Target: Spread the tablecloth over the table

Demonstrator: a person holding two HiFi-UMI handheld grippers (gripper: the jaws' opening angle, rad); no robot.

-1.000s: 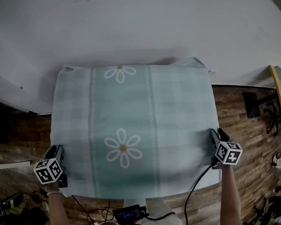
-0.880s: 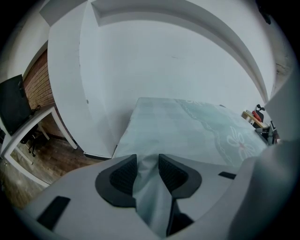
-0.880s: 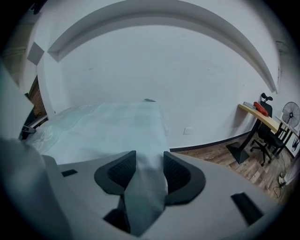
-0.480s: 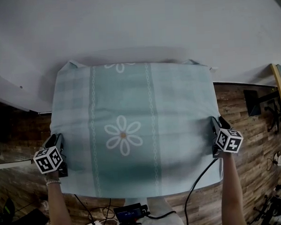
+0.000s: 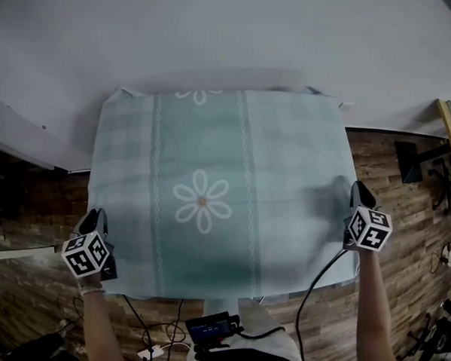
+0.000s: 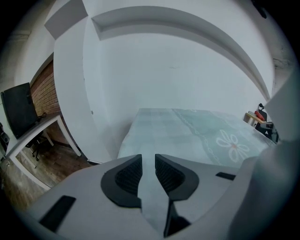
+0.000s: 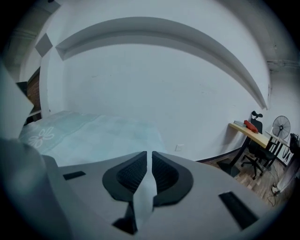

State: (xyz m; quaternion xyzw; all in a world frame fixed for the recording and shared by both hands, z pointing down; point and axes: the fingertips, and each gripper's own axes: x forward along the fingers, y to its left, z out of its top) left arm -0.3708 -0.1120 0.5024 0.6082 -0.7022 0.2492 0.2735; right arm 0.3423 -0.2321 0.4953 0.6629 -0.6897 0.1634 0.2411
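Pale-green checked tablecloth (image 5: 285, 173) lies flat over the table, reaching the wall (image 5: 225, 32) at the far side and the person's body at the near side. A white daisy (image 5: 202, 201) sits on its centre band. The tabletop is fully hidden under the cloth. The left gripper (image 5: 92, 218) is at the near-left edge of the cloth and the right gripper (image 5: 359, 190) at the near-right edge, well apart, one per side. In the left gripper view the ribbed pads (image 6: 126, 176) stand a narrow gap apart with a strip of cloth edge filling that gap; those jaws have just been closing and grip the cloth. In the right gripper view the pads (image 7: 132, 173) are almost together, pinching a thin fold of cloth that runs back towards the camera; those jaws have just been closing too. In the head view the marker cubes (image 5: 86, 254) cover most of each gripper body, so the pinch itself reads only from the gripper views. A second daisy (image 5: 199, 96) at the far edge is cut off by the cloth's edge, so only its lower petals show. The far corners look slightly bunched, with detail too small to resolve. A desk (image 7: 253, 133) at the right carries a red item (image 7: 251, 125), too small to identify. Cables (image 5: 162, 341) lie on the wood floor (image 5: 408, 204) near the person, partly cut off by the frame.
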